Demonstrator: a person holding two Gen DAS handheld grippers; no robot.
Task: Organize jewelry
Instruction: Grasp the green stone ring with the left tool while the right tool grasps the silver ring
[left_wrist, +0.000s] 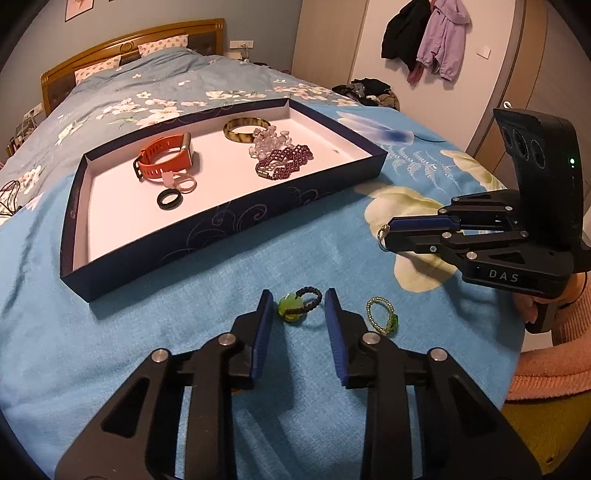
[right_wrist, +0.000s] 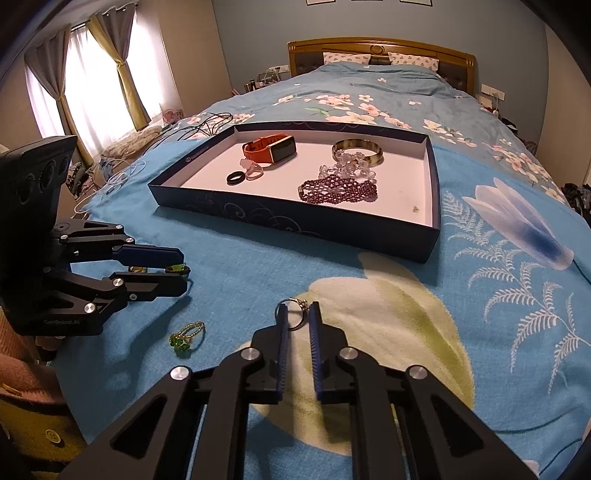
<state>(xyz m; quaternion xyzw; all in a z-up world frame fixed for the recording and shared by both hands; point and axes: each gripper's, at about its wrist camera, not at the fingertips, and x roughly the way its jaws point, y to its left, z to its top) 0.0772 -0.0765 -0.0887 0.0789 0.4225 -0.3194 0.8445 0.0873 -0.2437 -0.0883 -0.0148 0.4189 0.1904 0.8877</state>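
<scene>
The left gripper (left_wrist: 299, 299) points down at the blue flowered bed cover (left_wrist: 184, 350). Its jaws stand narrowly apart on either side of a green-stone ring with a black cord band (left_wrist: 287, 306). The ring lies flat between the tips, and I cannot see either pad pressing on it. That framing looks like the setup for a pinch across the stone and loop.

Just outside the right-hand jaw lies a gold-and-green beaded ring (left_wrist: 382, 319), untouched and probably next in line.

Further right, the right gripper (right_wrist: 297, 310) has its jaws drawn together on a silver ring with a small cluster setting (right_wrist: 301, 304). It is nipped at the very tips, so the band hangs clear of the cover and is ready to carry.

Beyond both sets of jaws sits the dark blue shallow cardboard box with a white floor (left_wrist: 229, 218), evidently the destination. It already holds:
- left, an orange-strapped watch (left_wrist: 162, 158), a black ring (left_wrist: 169, 199) and pale rings (left_wrist: 186, 183);
- right, a purple beaded bracelet (left_wrist: 284, 162), a clear crystal bracelet (left_wrist: 269, 142) and an amber bangle (left_wrist: 245, 129).

The grouping suggests rings belong at the near left corner.
</scene>
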